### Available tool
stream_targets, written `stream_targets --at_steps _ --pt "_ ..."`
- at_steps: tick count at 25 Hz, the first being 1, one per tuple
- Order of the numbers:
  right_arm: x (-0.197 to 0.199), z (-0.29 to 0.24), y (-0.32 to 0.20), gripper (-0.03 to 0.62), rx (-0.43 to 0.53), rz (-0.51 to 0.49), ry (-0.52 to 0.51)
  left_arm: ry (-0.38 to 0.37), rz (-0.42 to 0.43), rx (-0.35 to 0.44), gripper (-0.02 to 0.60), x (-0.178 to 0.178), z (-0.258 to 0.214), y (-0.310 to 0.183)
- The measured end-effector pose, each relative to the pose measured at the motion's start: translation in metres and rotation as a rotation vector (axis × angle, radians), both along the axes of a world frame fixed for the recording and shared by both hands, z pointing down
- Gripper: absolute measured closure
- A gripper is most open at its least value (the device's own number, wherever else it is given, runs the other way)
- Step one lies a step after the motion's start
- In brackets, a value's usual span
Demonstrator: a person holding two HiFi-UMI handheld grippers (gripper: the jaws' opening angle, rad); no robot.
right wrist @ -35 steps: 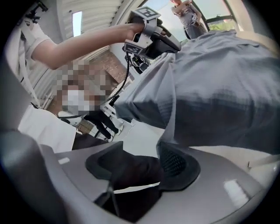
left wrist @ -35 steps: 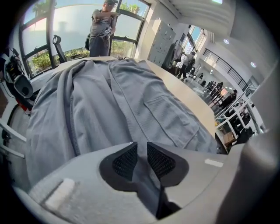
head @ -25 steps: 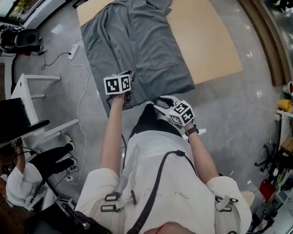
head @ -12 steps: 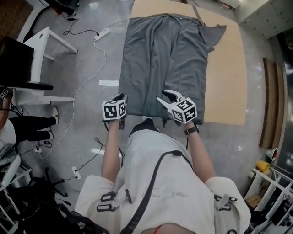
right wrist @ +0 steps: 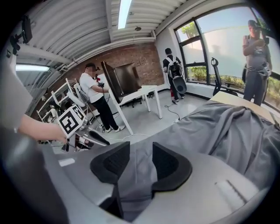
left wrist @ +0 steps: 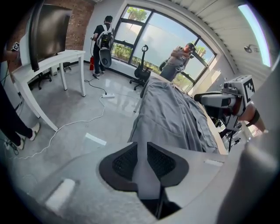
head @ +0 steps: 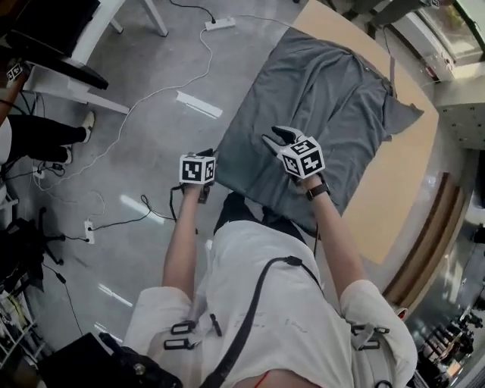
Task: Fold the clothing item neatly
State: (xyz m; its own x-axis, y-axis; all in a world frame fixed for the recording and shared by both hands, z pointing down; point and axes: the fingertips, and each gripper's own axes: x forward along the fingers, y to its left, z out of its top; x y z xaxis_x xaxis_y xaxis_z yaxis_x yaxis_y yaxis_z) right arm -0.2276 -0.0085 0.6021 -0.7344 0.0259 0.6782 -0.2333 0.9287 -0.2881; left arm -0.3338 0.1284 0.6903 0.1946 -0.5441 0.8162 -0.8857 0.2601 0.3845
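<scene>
A grey garment (head: 326, 98) lies spread lengthwise on a tan wooden table (head: 394, 189), its near hem toward me. My left gripper (head: 204, 154) is at the hem's left corner, off the table's edge. In the left gripper view the left gripper (left wrist: 141, 148) is shut on a strip of the grey cloth (left wrist: 170, 113). My right gripper (head: 274, 139) is over the hem further right. In the right gripper view the right gripper (right wrist: 141, 159) has its jaws closing on a bunched fold of the garment (right wrist: 227, 127), which fills the gap between the pads.
A white desk (head: 114, 11) with a dark monitor (head: 45, 30) stands at the upper left, and cables and a power strip (head: 220, 24) lie on the floor. A seated person (head: 38, 136) is at the far left. People (left wrist: 177, 61) stand near the windows.
The head view has swung, so the table now runs toward the upper right. Both grippers stay at the near hem; the right one has moved up over the cloth.
</scene>
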Motion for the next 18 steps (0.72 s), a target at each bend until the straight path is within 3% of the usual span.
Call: stream_targets --at_steps 7,9,15,18 --pt "-0.021 0.014 0.02 0.431 -0.093 -0.069 -0.014 -0.013 -0.016 -0.044 0.511 0.011 0.025 0.004" --pt "-0.019 0.015 0.026 0.431 -0.102 -0.081 -0.008 -0.036 -0.037 -0.053 0.58 0.005 0.026 0.009" --pt "0.003 0.019 0.02 0.441 -0.125 -0.046 -0.009 0.011 -0.104 -0.023 0.581 0.004 0.031 0.01" --pt "0.025 0.015 0.012 0.444 -0.128 -0.032 -0.026 -0.056 -0.126 -0.018 0.581 0.006 0.022 0.009"
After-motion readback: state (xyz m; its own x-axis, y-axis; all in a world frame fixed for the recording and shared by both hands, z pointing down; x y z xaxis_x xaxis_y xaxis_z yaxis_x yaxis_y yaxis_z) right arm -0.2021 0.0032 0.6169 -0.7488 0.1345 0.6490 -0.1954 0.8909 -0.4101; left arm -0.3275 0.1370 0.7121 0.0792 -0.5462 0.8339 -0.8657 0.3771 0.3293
